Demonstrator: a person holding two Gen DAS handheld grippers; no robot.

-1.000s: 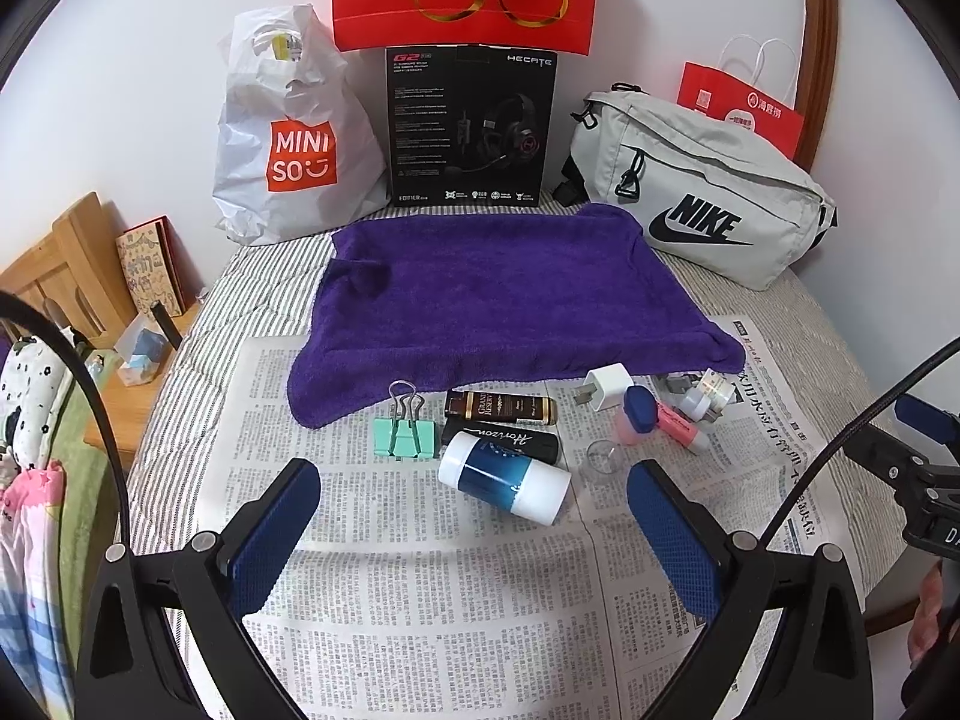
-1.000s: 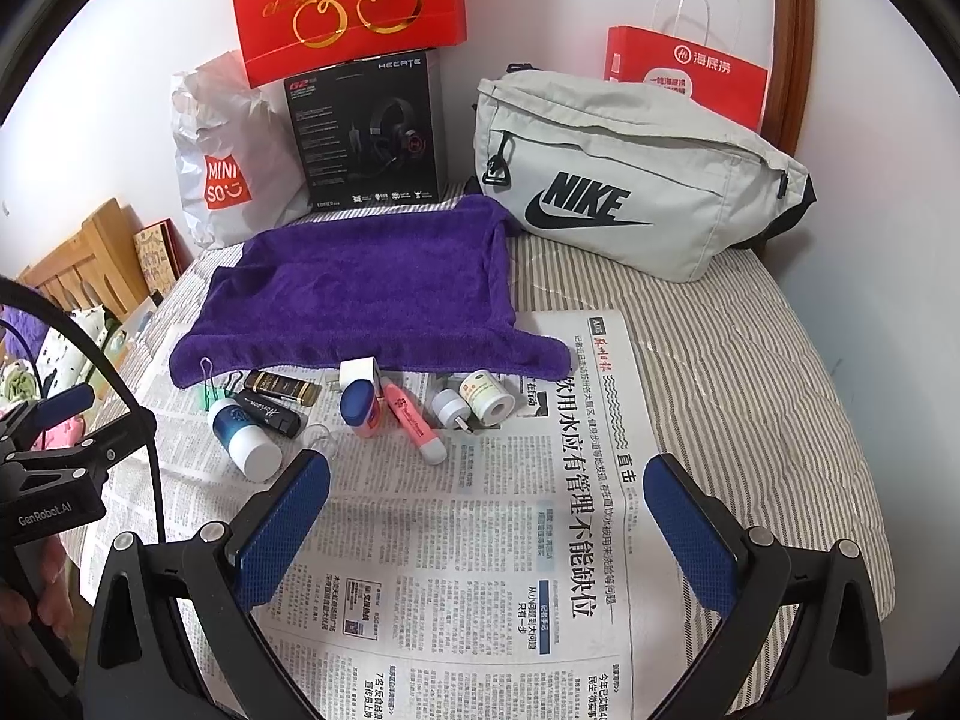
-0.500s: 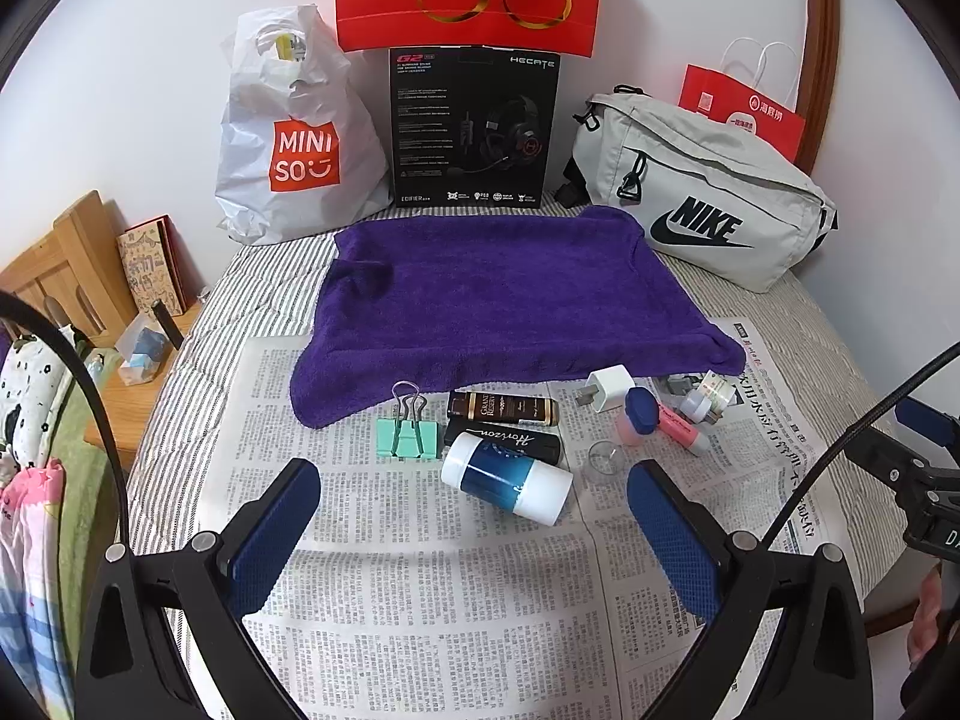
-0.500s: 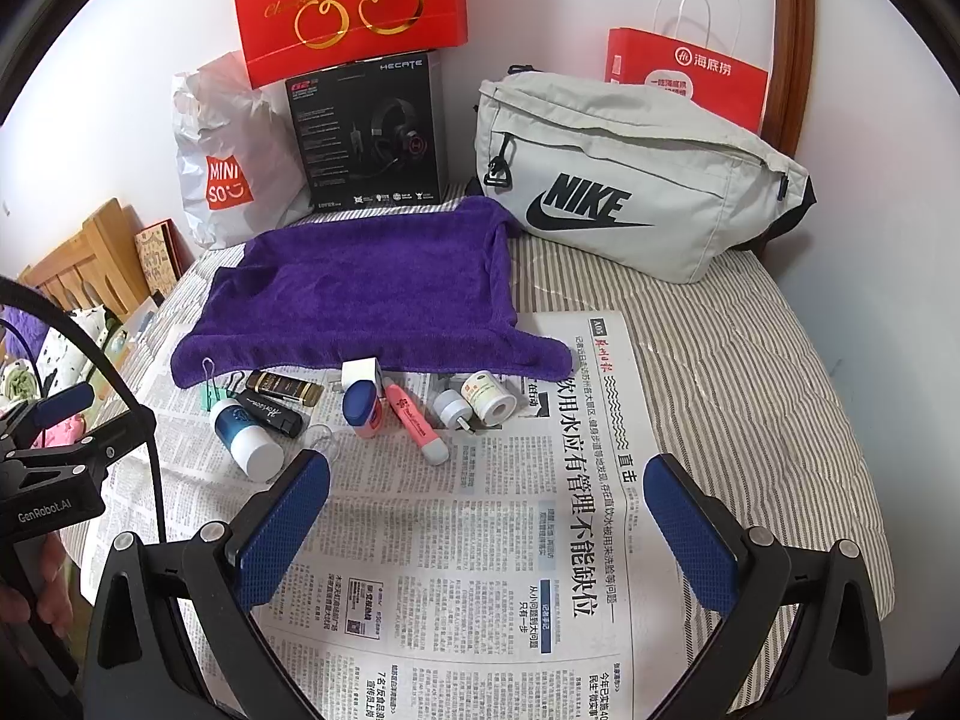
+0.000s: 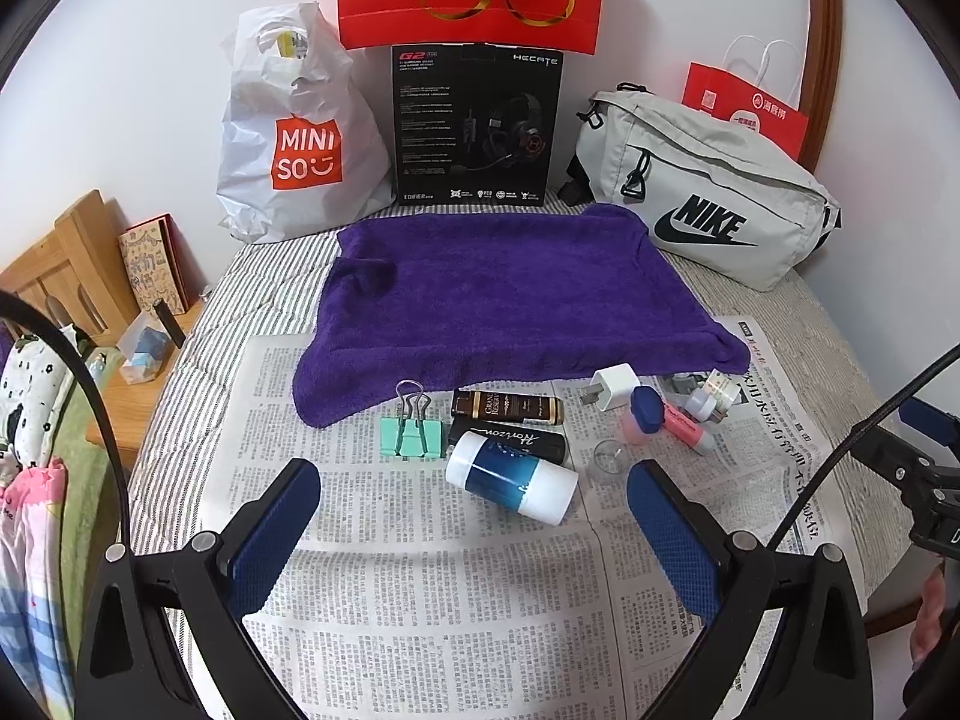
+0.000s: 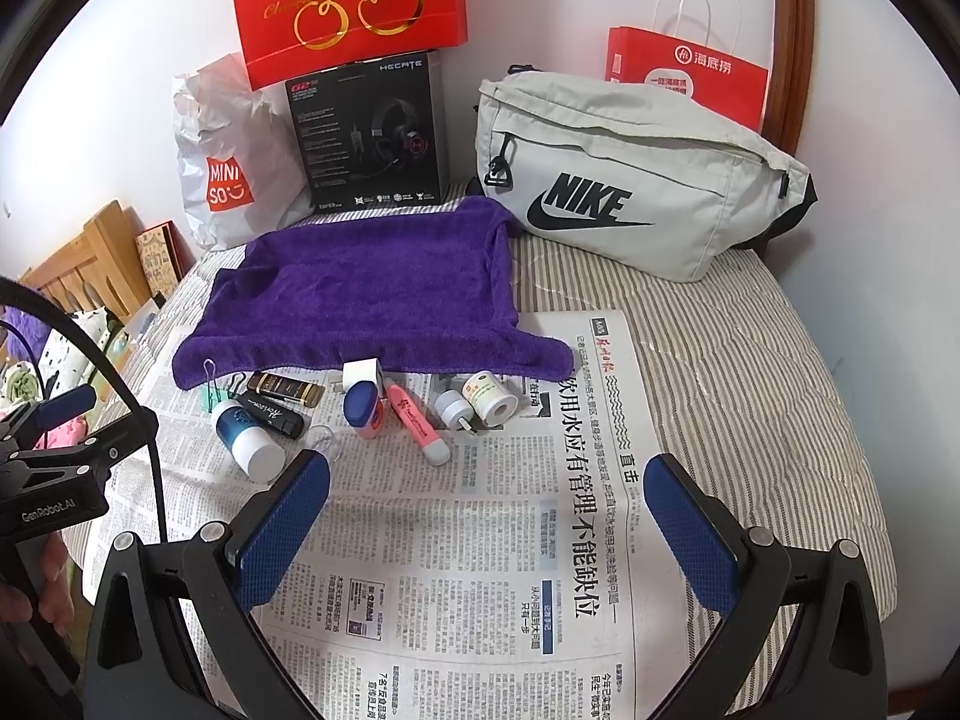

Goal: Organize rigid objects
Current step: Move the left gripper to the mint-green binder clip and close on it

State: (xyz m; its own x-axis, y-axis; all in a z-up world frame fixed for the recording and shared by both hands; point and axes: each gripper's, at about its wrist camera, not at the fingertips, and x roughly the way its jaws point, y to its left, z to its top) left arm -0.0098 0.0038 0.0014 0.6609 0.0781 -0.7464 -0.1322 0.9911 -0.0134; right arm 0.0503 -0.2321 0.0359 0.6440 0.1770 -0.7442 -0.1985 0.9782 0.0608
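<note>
Small items sit in a loose row on the newspaper mid-frame, just below the towel: clip, bottle, charger, marker. Towel bare; none sorted yet, apparently. Left claw and right claw wide open, empty.

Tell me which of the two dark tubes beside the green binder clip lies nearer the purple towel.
The brown tube with gold lettering; it lies just below the purple towel edge. The black Horizon tube lies behind it, against the blue-and-white bottle.

Both fisheye views are evenly, softly lit; edges are strongly bent and darkened at the corners. Focus is sharp, with shadows faint, perhaps from overhead light.
</note>
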